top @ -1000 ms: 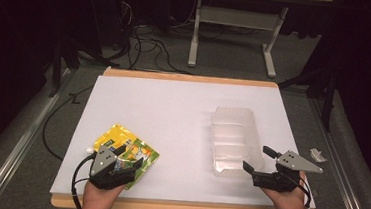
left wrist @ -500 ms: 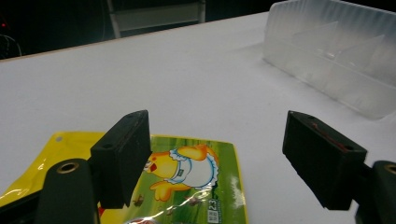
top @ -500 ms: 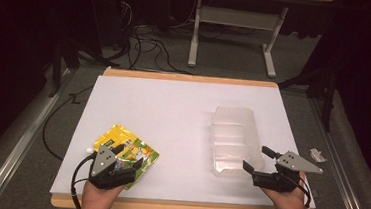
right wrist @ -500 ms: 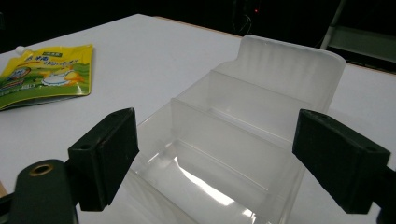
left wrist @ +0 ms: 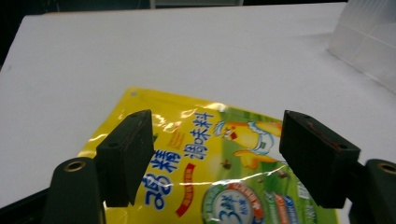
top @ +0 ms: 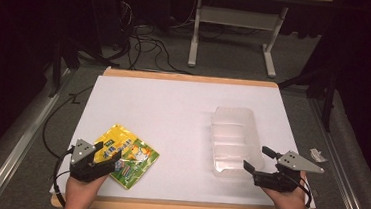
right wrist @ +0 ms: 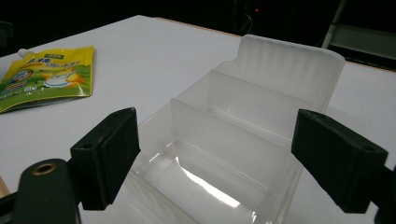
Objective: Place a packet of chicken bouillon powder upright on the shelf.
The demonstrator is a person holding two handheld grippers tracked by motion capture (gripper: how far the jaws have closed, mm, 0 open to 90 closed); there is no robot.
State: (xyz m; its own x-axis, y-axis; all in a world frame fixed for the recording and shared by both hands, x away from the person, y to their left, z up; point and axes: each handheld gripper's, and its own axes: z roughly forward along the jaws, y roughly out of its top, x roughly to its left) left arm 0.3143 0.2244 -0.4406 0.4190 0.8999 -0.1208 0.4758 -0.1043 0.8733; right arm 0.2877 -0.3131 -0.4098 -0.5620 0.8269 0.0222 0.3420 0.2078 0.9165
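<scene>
A yellow-green snack pouch with printed characters lies flat near the table's front left. My left gripper hovers at its near edge. In the left gripper view the pouch lies below and between the jaws of that gripper. The jaws have just closed a little but stand wide, and no pad touches the pouch. A clear plastic tray with partitions rests at the right. My right gripper is open at its near end, straddling the tray's near wall; the pouch shows far left there.
A white sheet covers the wood-edged table. A small crumpled white scrap lies just off the right edge. Cables and a desk frame sit on the dark floor beyond the table.
My left gripper has shifted left and slightly down, uncovering more of the pouch. The pouch, the tray and the right gripper have stayed where they were.
</scene>
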